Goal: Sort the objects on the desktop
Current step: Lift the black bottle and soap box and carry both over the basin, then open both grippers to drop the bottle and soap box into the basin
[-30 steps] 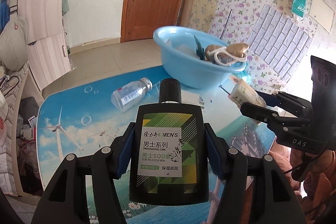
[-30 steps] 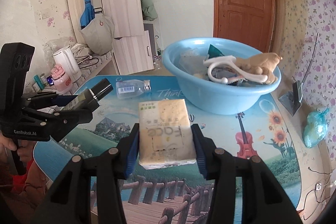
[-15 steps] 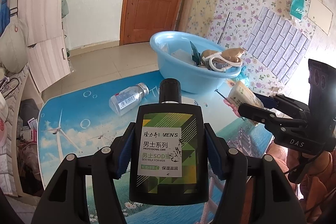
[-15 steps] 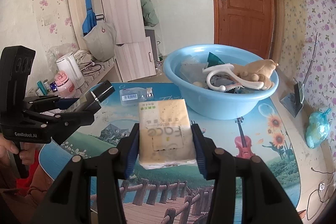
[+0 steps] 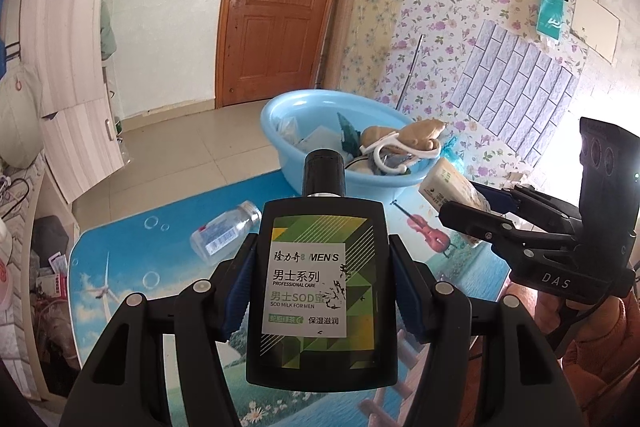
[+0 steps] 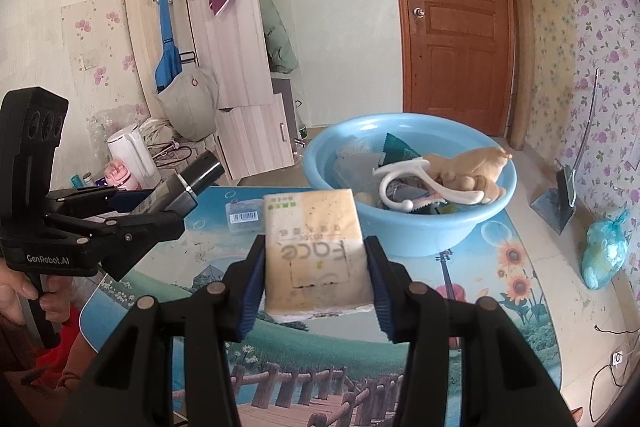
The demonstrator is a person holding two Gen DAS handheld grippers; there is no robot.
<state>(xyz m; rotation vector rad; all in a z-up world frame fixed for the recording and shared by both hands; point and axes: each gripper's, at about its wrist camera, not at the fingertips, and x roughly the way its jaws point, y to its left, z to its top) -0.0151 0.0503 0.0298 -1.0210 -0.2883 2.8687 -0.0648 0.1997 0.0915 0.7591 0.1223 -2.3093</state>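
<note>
My left gripper (image 5: pixel 320 287) is shut on a black men's lotion bottle (image 5: pixel 320 291) with a green label, held above the table. My right gripper (image 6: pixel 316 275) is shut on a yellow tissue pack (image 6: pixel 316 247), also held above the table. Each gripper shows in the other's view: the right one with the tissue pack (image 5: pixel 452 187) at the right, the left one with the lotion bottle (image 6: pixel 180 191) at the left. A light blue basin (image 6: pixel 436 235) with a plush toy, a white hanger and other items stands at the table's far side. A clear small bottle (image 5: pixel 224 235) lies on the table.
The table (image 6: pixel 500 299) has a picture-printed top. A wooden door (image 5: pixel 280 7), wardrobe (image 6: pixel 224 27) and floral wall surround it. A dustpan (image 6: pixel 560 203) and a teal bag (image 6: pixel 604 251) sit on the floor to the right. A white kettle (image 6: pixel 132 151) stands at the left.
Both grippers have risen and drawn back from the basin with their objects still held; the basin and the clear bottle look farther and lower in both views.
</note>
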